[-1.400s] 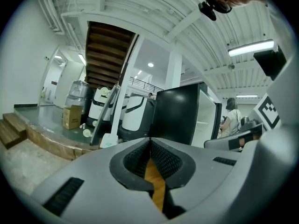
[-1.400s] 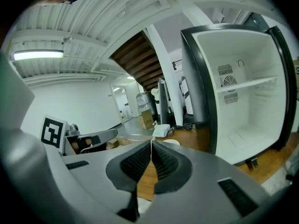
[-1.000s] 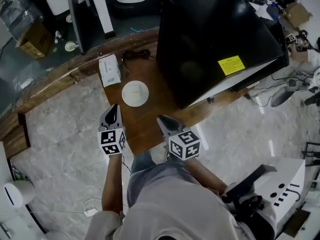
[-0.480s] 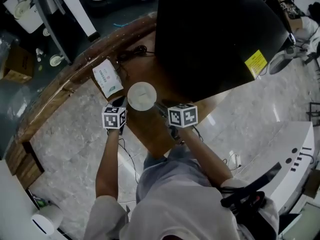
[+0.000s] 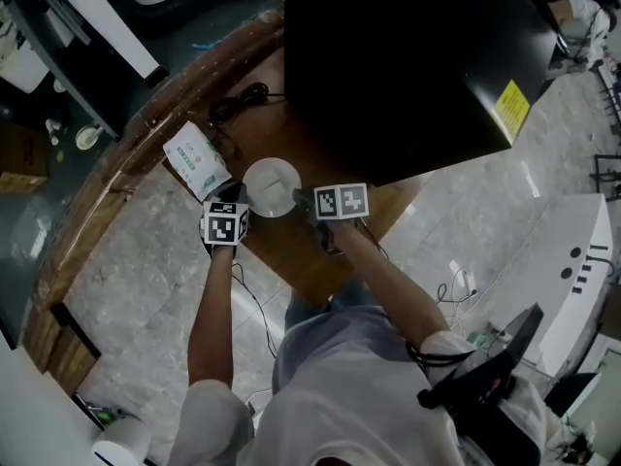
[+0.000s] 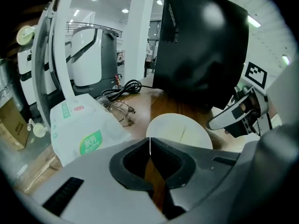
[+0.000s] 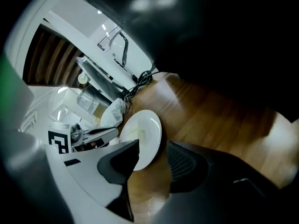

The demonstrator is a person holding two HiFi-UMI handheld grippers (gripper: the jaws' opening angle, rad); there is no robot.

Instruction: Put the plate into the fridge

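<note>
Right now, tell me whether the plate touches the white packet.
Apart. The left gripper view shows bare wooden table between the plate and the white packet.

The person wears a light grey shirt (image 5: 349, 396) with short sleeves and blue-grey trousers (image 5: 325, 314). The left gripper (image 5: 231, 192) and the right gripper (image 5: 301, 200) are grey, with black pads (image 7: 117, 164) inside the jaws. Behind each one's jaws sits a cube (image 5: 224, 227) with black-and-white squares. A thin cable (image 5: 254, 311) hangs behind the left gripper.
</note>
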